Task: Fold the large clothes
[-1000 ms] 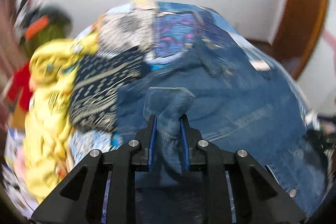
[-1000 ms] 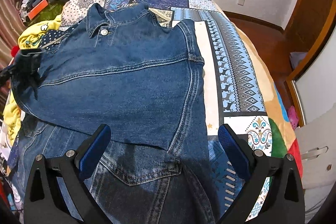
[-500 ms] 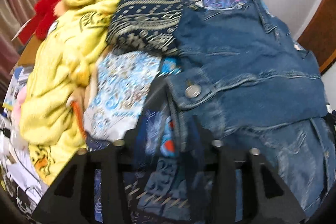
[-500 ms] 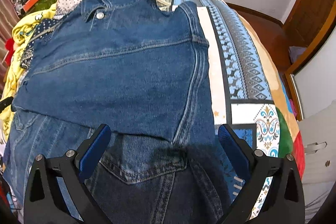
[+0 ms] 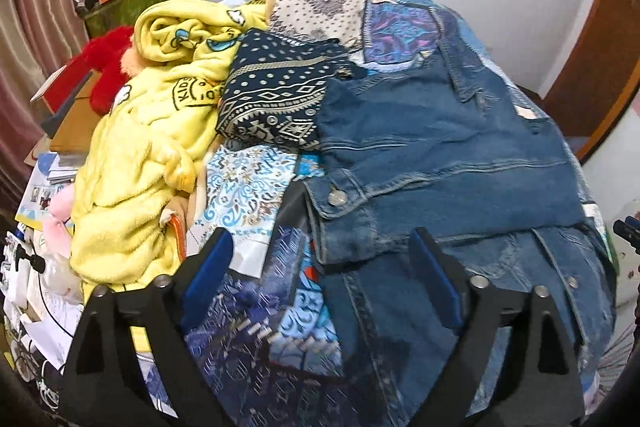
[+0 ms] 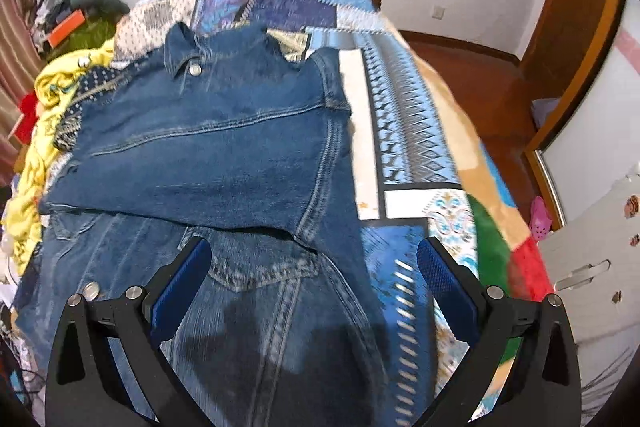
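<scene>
Left wrist view: my left hand-held gripper (image 5: 320, 267) is spread wide, holding nothing. The denim jacket (image 5: 448, 155) lies on the bed (image 5: 256, 343), running from 12 to 4 o'clock of the pads. Its buttoned cuff (image 5: 338, 197) sits at 12, just beyond the fingertips, with the sleeve folded across the body. The long axis runs away from me toward 1 o'clock, collar end far. Yellow blanket (image 5: 132, 163) and navy patterned cloth (image 5: 276, 103) crowd the 10 o'clock side, touching the jacket's edge.

Right wrist view: my right hand-held gripper (image 6: 314, 271) is also released and empty. The jacket fills 9 to 12 o'clock, collar (image 6: 188, 49) far at 11, the folded panel's lower edge (image 6: 180, 221) just past the pads, hem under me. The jacket's right side seam runs at 12 to 1.

My guess: the right hand is nearer the hem, so it leads the next fold toward the collar.
</scene>
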The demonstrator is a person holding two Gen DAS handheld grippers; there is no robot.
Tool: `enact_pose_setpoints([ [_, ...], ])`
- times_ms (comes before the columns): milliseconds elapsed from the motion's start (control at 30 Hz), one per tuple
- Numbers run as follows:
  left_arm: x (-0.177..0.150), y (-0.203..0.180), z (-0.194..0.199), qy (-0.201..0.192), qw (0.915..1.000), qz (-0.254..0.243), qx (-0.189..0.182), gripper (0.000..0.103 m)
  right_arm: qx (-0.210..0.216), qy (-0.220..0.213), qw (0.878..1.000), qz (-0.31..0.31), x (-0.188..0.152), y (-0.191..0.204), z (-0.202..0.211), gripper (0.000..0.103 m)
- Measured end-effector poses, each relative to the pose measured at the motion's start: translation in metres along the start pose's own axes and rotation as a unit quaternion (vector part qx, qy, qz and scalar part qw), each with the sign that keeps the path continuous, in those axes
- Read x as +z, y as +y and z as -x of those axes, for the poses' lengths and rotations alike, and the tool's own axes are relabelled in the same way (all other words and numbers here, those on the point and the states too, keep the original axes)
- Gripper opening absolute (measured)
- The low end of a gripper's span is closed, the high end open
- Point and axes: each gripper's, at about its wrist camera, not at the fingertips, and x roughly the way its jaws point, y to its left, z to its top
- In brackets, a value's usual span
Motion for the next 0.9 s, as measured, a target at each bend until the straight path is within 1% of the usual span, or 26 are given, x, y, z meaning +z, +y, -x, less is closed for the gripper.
enact_pose_setpoints([
  [200, -0.023, -0.003, 0.009, 0.025, 0.9991, 0.012, -0.033, 0.092, 0.028, 0.001, 0.999, -0.020, -0.021, -0.014, 0.020, 0.102],
  [333, -0.049, -0.001, 0.001, 0.063, 0.9956, 0.033, -0.061, 0.092, 0.052, 0.023, 0.997, -0.046, -0.041, -0.024, 0.019, 0.102],
  [433, -0.067, -0.001, -0.007, 0.092, 0.9910, 0.051, -0.082, 0.092, 0.073, 0.046, 0.994, -0.072, -0.056, -0.032, 0.012, 0.102],
  [567, -0.089, 0.001, -0.018, 0.122, 0.9818, 0.089, -0.115, 0.092, 0.097, 0.066, 0.988, -0.097, -0.072, -0.039, 0.006, 0.102],
  [600, -0.095, 0.001, -0.022, 0.129, 0.9797, 0.099, -0.118, 0.092, 0.104, 0.070, 0.987, -0.102, -0.075, -0.040, 0.005, 0.102],
  [667, -0.104, -0.002, -0.029, 0.141, 0.9787, 0.102, -0.108, 0.092, 0.123, 0.080, 0.983, -0.110, -0.081, -0.040, 0.000, 0.102],
  [733, -0.112, -0.007, -0.036, 0.156, 0.9749, 0.105, -0.118, 0.092, 0.137, 0.083, 0.981, -0.113, -0.085, -0.039, -0.004, 0.102],
  [800, -0.117, -0.013, -0.036, 0.153, 0.9737, 0.110, -0.128, 0.092, 0.140, 0.079, 0.981, -0.108, -0.087, -0.035, -0.004, 0.101],
  [833, -0.117, -0.016, -0.035, 0.150, 0.9723, 0.111, -0.141, 0.092, 0.144, 0.075, 0.981, -0.108, -0.087, -0.034, -0.005, 0.100],
  [867, -0.117, -0.018, -0.034, 0.148, 0.9691, 0.114, -0.161, 0.089, 0.148, 0.073, 0.980, -0.110, -0.088, -0.034, -0.005, 0.099],
  [900, -0.117, -0.020, -0.033, 0.147, 0.9660, 0.119, -0.176, 0.084, 0.152, 0.068, 0.980, -0.112, -0.088, -0.033, -0.004, 0.095],
])
